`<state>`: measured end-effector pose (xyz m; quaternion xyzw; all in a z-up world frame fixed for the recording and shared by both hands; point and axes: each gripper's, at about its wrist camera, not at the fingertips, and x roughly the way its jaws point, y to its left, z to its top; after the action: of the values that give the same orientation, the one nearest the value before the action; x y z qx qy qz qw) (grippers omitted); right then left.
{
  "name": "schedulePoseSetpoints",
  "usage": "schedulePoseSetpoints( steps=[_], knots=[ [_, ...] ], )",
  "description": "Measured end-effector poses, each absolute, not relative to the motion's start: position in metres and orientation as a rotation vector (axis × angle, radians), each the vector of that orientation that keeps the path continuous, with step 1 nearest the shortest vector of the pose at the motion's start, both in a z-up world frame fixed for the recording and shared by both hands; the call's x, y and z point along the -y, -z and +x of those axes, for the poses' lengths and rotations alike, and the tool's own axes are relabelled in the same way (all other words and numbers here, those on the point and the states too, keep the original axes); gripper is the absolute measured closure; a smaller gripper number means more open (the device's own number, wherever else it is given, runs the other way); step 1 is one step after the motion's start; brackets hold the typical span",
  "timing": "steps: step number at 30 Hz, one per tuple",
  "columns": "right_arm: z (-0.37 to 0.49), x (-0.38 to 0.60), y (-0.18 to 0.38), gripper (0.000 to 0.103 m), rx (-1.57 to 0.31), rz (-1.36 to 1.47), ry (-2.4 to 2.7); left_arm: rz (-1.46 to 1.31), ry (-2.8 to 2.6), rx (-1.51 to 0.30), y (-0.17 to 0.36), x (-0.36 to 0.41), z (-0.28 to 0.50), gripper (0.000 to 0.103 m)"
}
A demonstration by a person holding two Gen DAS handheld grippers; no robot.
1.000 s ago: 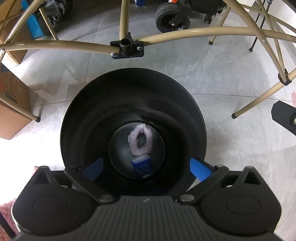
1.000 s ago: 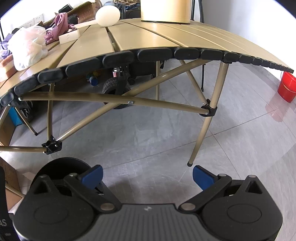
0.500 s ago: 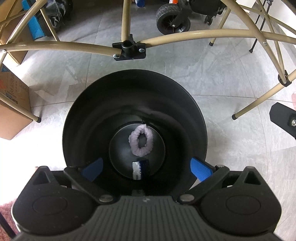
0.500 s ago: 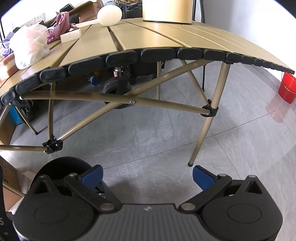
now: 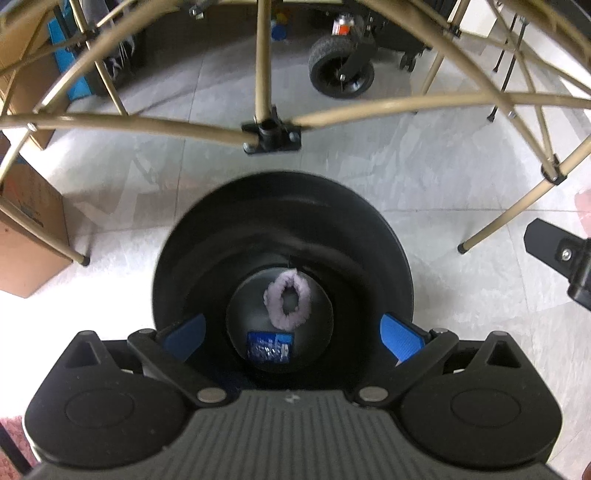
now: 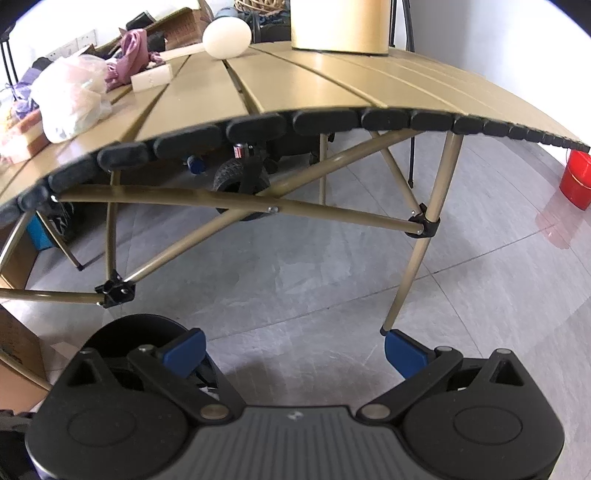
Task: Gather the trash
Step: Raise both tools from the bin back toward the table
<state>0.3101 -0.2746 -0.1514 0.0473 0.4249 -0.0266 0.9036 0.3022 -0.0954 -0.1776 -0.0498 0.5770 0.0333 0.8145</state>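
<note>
A round black bin (image 5: 192,251) stands on the floor beside the table frame. At its bottom lie a fuzzy lilac ring (image 5: 287,303) and a small blue packet (image 5: 269,345). My left gripper (image 5: 291,334) hangs open right above the bin's mouth, nothing between its blue fingers. In the right wrist view the same bin (image 6: 125,332) shows at lower left. My right gripper (image 6: 293,350) is open and holds nothing, low over the floor before the tan slatted table (image 6: 332,85).
On the table sit a white plastic bag (image 6: 70,99), a pale egg-shaped thing (image 6: 226,37), a white block (image 6: 151,76) and a tan cylinder (image 6: 340,26). Table legs and crossbars (image 6: 236,201) stand close ahead. A cardboard box (image 5: 26,236) is left, a red bucket (image 6: 576,177) far right.
The blue packet has dropped and settled flat on the bin's bottom. My left gripper has drawn back and tilted up a little. The right gripper has risen slightly toward the table.
</note>
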Motion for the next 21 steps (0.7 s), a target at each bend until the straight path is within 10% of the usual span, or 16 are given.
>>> schedulePoseSetpoints(
  steps=[21],
  knots=[
    [0.258, 0.243, 0.054, 0.0, -0.56, 0.086, -0.129, -0.099, -0.013, -0.823, 0.064, 0.013, 0.243, 0.0]
  ],
)
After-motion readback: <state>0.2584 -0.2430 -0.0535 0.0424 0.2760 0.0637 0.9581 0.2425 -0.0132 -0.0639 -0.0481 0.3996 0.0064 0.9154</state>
